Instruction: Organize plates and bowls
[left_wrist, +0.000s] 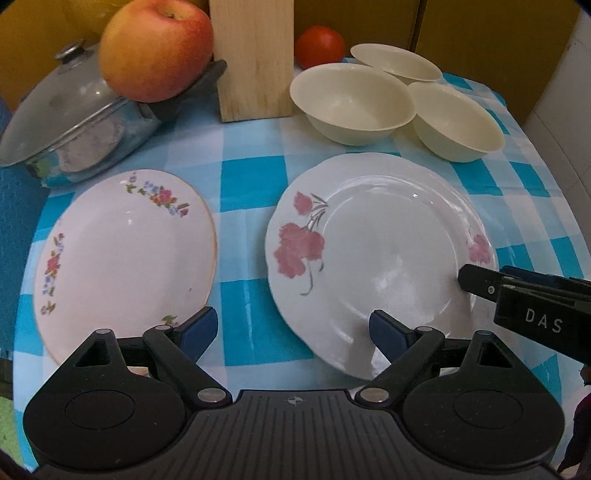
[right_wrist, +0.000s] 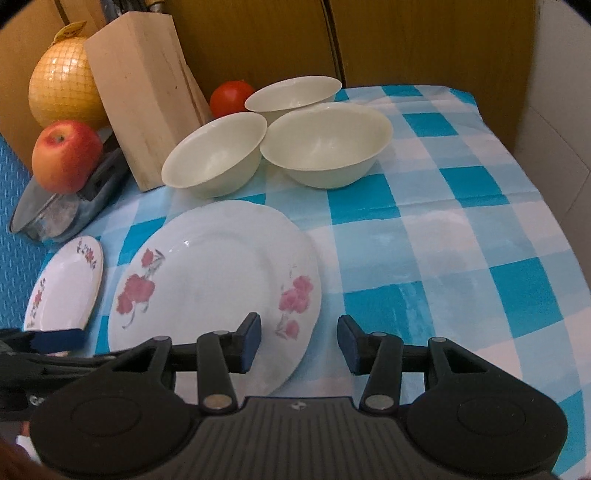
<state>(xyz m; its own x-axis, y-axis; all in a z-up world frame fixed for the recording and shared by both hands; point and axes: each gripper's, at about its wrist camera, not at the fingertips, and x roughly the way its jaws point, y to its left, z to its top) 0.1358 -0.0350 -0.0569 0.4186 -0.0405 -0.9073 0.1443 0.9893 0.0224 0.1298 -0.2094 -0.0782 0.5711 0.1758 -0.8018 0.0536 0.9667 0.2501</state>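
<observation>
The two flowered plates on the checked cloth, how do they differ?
The large plate has a scalloped rim and big pink blossoms; the small plate has a smooth gold-edged rim and sprays of little multicoloured flowers. The large plate looks wider. Both are white, empty and right way up.

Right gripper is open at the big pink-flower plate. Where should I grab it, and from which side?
Take the large plate by its near right rim, coming in low from the table's front edge. It lies flat, so only the thin rim offers a pinch; the right gripper already straddles that edge, one finger over the plate, one outside. The bowls crowd its far side.
</observation>
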